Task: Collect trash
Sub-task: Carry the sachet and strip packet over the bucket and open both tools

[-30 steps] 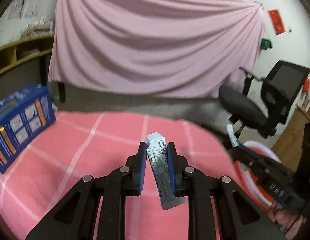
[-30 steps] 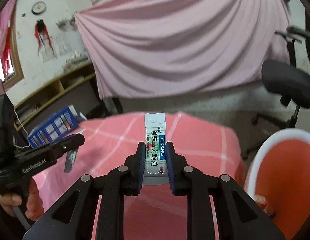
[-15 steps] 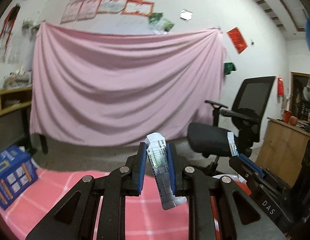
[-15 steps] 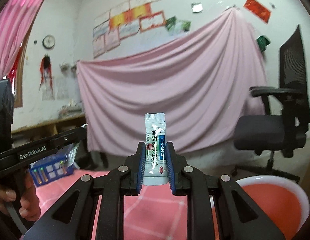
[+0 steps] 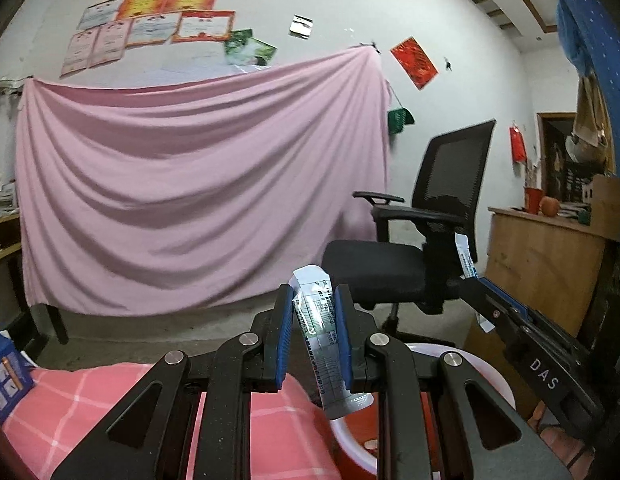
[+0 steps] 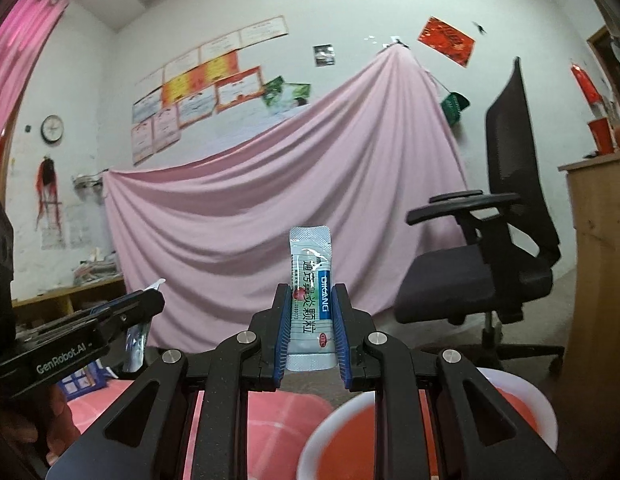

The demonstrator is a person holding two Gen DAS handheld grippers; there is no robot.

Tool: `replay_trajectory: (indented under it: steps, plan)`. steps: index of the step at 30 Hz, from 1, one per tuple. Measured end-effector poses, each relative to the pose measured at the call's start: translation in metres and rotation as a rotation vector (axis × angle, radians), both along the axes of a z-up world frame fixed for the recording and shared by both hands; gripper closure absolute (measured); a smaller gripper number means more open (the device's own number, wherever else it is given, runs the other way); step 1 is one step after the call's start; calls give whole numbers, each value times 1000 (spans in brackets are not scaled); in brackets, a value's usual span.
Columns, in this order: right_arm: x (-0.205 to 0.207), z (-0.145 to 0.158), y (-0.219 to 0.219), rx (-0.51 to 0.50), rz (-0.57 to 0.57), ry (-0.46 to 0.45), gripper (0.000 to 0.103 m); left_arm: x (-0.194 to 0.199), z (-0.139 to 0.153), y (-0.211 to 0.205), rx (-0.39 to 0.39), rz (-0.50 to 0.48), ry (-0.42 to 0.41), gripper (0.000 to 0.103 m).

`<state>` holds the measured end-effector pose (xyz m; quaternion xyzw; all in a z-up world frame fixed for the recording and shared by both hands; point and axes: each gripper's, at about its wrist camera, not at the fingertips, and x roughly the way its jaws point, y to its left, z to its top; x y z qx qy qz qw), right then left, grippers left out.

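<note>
- Bin (image 6: 542, 408) off table's (image 5: 69, 408) right edge.
- Box (image 5: 5, 376) at left edge.
- Chair (image 6: 490, 272) behind bin; sheet (image 5: 181, 200) behind table.

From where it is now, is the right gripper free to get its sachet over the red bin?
Probably yes. The right gripper, shut on its sachet, hangs above the table edge, with the red bin open just below and to its right. Nothing shows between them; the left gripper is off to the other side.
</note>
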<state>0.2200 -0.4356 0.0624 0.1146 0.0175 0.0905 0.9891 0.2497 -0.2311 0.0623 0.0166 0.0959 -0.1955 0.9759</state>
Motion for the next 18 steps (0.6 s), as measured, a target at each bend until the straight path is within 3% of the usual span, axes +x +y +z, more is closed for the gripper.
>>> replay_trajectory:
  steps: [8,18]
  plan:
    - [0,-5,-26,29,-35,38,84,9,-13,-43,44,-53,37,86]
    - [7,-15,-41,42,-55,99,84,18,-36,-57,53,-83,103,86]
